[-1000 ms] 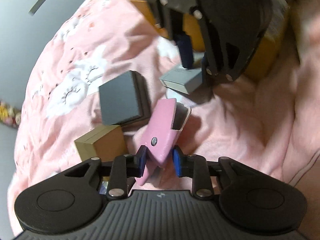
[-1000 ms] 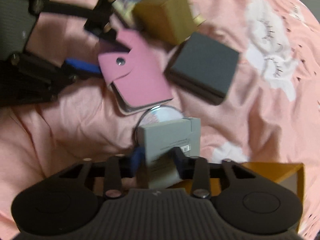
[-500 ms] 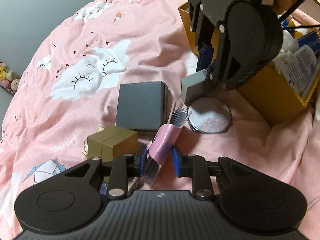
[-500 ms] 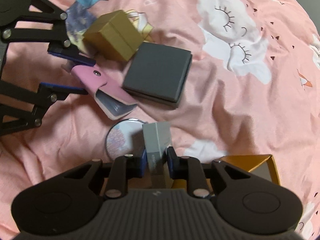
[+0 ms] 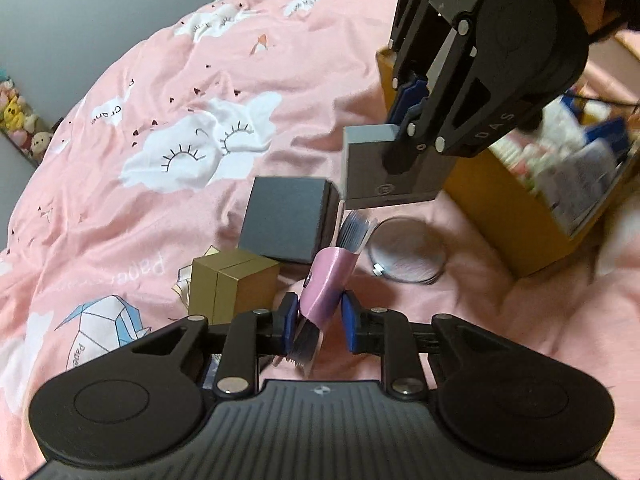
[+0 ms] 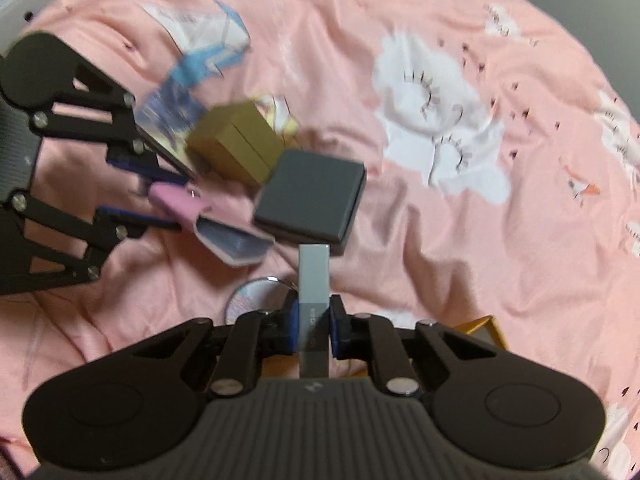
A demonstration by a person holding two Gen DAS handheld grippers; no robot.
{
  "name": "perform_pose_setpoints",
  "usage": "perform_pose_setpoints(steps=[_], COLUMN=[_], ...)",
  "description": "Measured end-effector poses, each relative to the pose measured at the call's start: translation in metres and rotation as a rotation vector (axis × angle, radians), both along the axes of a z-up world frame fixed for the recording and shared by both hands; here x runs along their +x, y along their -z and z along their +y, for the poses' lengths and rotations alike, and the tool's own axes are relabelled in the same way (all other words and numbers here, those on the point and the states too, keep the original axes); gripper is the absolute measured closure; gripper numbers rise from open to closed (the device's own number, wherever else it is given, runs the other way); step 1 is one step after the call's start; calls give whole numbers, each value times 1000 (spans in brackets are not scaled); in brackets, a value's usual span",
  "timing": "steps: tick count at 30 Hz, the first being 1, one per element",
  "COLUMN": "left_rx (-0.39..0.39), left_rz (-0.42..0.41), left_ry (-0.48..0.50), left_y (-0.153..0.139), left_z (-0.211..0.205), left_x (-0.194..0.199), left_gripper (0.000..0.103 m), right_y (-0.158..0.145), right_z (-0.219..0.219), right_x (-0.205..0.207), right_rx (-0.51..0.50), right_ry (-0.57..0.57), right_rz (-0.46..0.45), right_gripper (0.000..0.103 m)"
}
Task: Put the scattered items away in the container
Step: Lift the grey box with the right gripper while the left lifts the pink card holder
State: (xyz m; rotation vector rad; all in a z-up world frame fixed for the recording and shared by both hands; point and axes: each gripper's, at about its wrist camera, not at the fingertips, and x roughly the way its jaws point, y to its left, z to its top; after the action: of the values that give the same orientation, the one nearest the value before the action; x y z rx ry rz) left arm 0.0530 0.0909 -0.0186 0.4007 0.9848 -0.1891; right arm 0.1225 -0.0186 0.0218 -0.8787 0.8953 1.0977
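Left wrist: left gripper (image 5: 319, 322) pinches pink wallet (image 5: 326, 280), lifted over bed (image 5: 160, 208). Right gripper (image 5: 404, 120) holds grey box (image 5: 372, 168) in the air beside yellow container (image 5: 504, 204). Dark box (image 5: 286, 218), gold box (image 5: 232, 284), mirror (image 5: 408, 254) lie on bed.

Right wrist: right gripper (image 6: 313, 330) clamps grey box (image 6: 314, 280) edge-on; container corner (image 6: 486, 330) just below right.

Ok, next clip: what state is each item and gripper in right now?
Left gripper: shut on pink snap-button card wallet, lifted, card sleeves fanning out.
Right gripper: shut on flat grey box, held on edge in the air.
Dark grey square box: closed, on bedspread.
Gold cardboard cube: closed, on bedspread.
Round mirror: lying flat.
Yellow container: open, partly filled.
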Motion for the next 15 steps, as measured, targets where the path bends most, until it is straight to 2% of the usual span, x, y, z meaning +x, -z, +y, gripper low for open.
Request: perform_pose_setpoints(steps=[7, 11, 15], left_rx=[-97, -116, -142], left_rz=[-74, -130, -161], left_ry=[-53, -39, -4], left_y=[-47, -67, -79], left_z=[-6, -20, -38], left_x=[-2, 2, 9], left_gripper=[76, 76, 76], right_y=[-53, -79, -88], right_z=[-39, -78, -119], right_x=[-1, 4, 14], right_rx=[142, 231, 273], right_ry=[97, 210, 332], right_rz=[-8, 13, -8], right_gripper=[87, 87, 87])
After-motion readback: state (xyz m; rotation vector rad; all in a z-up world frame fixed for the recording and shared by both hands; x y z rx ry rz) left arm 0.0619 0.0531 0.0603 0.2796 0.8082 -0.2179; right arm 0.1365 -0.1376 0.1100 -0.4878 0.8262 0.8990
